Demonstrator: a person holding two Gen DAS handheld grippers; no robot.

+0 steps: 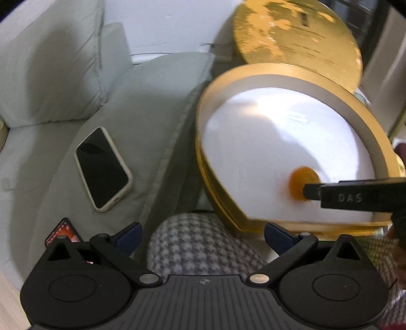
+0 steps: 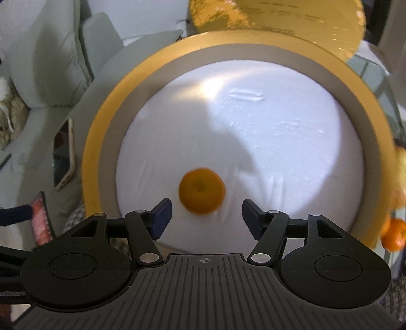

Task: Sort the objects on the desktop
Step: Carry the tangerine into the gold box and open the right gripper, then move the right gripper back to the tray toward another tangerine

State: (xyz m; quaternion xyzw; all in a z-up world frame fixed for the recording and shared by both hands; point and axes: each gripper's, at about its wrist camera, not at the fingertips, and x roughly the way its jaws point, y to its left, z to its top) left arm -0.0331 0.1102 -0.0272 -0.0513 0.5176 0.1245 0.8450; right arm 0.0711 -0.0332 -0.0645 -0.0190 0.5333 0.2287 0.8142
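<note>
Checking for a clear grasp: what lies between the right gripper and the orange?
Nothing: in the right wrist view, only bare white lining separates the open right gripper from the orange.

Mandarin [image 1: 302, 183] half hidden behind right gripper [image 1: 314, 191]

White wall [image 1: 162, 22] at far side. Pale grey sofa [image 1: 38, 76] at left with upright back cushions; a grey seat cushion [image 1: 152, 106] lies beside it. Houndstooth fabric [image 1: 198, 248] near centre. Lighting bright, from above.
</note>
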